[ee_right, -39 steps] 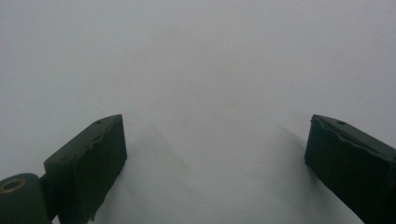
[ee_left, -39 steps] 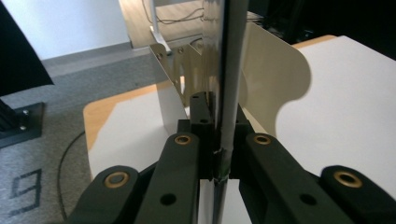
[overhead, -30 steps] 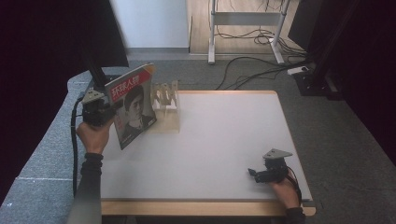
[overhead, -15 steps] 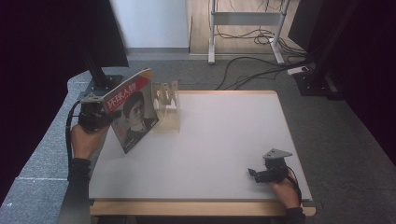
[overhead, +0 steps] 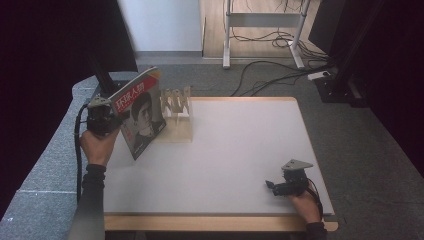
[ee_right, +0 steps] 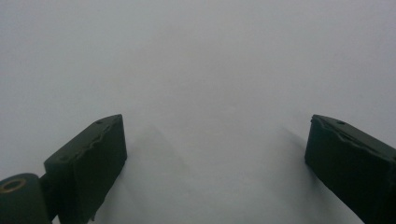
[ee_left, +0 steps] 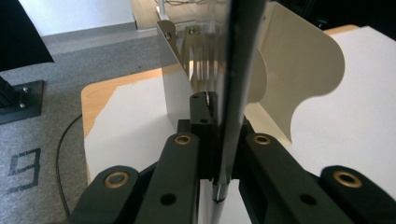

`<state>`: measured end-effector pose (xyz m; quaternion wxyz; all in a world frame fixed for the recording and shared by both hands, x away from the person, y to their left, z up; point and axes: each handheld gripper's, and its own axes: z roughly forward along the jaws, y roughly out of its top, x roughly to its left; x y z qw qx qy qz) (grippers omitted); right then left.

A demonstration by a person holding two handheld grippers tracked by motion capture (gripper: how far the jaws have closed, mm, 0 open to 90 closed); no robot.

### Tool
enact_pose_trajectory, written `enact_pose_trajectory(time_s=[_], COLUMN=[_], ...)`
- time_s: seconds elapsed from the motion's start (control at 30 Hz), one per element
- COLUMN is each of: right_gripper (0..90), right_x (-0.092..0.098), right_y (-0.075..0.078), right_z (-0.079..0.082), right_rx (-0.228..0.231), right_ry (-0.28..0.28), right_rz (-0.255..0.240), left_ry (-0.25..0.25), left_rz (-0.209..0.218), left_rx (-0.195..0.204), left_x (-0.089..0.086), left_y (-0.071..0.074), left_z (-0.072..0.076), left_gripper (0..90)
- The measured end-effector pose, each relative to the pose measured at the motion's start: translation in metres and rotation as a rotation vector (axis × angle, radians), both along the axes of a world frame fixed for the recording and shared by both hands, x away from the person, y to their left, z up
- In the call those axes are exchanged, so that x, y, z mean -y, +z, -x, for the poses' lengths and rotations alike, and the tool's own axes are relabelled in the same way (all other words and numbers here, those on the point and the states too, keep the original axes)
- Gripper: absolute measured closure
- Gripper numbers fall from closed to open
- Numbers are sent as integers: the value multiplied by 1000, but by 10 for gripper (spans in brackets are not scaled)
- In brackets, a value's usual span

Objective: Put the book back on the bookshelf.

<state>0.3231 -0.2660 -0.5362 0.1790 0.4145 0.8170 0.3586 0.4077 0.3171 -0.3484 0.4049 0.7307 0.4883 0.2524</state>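
Now my left gripper pinches a glossy thin magazine, tilted beside the cream, probably empty, slotted rack; right gripper spread.

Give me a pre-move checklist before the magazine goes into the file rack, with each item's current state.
1. Left hand-held gripper clamped on the magazine: ok, jaws shut on its edge.
2. Magazine lifted off the table: ok, held tilted in the air.
3. Magazine lined up with a slot of the file rack: cannot tell; it is edge-on just before the dividers.
4. Rack upright: ok.
5. Right hand-held gripper out of the way: ok, open and resting at the table's near right corner.
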Motion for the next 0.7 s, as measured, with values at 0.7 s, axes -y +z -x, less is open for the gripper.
enact_pose_trajectory(time_s=[0.7], right_gripper=[47], right_x=[0], right_y=[0], right_z=[0], right_rx=[0], right_ry=[0], right_rz=[0], left_ry=[39], left_rz=[25], left_rx=[-2], left_x=[3], left_y=[-29], left_z=[-16], left_gripper=[799])
